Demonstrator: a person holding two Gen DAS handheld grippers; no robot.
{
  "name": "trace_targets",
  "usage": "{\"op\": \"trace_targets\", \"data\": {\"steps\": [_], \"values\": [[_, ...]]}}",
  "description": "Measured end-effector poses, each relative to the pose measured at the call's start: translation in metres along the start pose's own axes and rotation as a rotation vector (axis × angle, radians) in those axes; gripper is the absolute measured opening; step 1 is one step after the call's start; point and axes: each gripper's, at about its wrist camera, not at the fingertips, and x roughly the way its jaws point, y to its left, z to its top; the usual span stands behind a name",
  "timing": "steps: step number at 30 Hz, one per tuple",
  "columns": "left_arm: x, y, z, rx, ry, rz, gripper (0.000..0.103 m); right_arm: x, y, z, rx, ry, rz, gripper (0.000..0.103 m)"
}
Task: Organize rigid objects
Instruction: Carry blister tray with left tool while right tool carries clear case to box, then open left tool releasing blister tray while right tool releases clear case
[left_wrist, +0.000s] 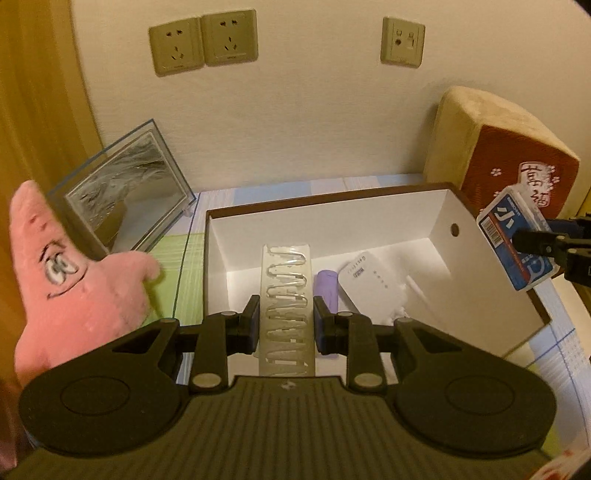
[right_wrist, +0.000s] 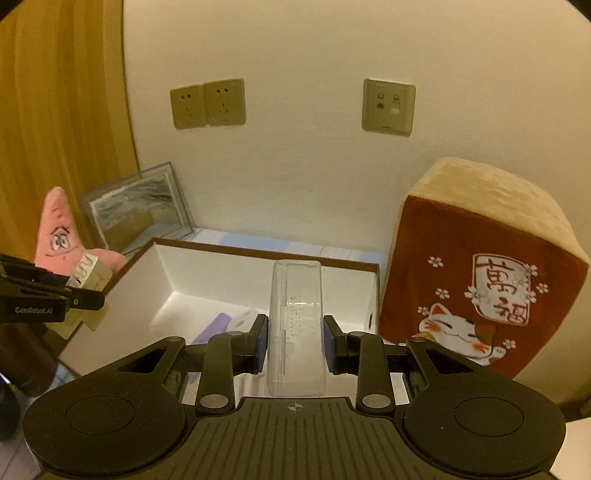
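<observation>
My left gripper is shut on a clear plastic strip of paper clips and holds it over the near wall of the open white box. A purple tube and a white adapter lie inside the box. My right gripper is shut on a clear plastic case, held above the box. From the left wrist view that case shows its blue label at the box's right edge. The left gripper shows at far left in the right wrist view.
A pink star plush and a leaning glass frame stand left of the box. A red and beige lucky-cat cushion stands to its right against the wall. Wall sockets sit above. A dark bottle stands at lower left.
</observation>
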Motion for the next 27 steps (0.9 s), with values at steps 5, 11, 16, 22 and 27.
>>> {"op": "trace_targets", "data": {"steps": [5, 11, 16, 22, 27], "values": [[0.035, 0.001, 0.008, -0.002, 0.049, 0.007, 0.023, 0.033, -0.005, 0.000, -0.010, 0.044, -0.019, 0.027], [0.071, 0.007, 0.013, 0.009, 0.096, 0.009, 0.023, 0.066, -0.016, -0.002, 0.010, 0.092, -0.037, 0.027], [0.094, 0.011, 0.019, 0.022, 0.119, 0.008, 0.023, 0.086, -0.022, -0.002, 0.032, 0.118, -0.039, 0.027], [0.115, 0.010, 0.024, 0.022, 0.136, 0.001, 0.023, 0.108, -0.029, -0.003, 0.057, 0.145, -0.042, 0.027], [0.129, 0.010, 0.027, 0.024, 0.150, 0.001, 0.023, 0.121, -0.032, -0.003, 0.071, 0.160, -0.042, 0.027]]}}
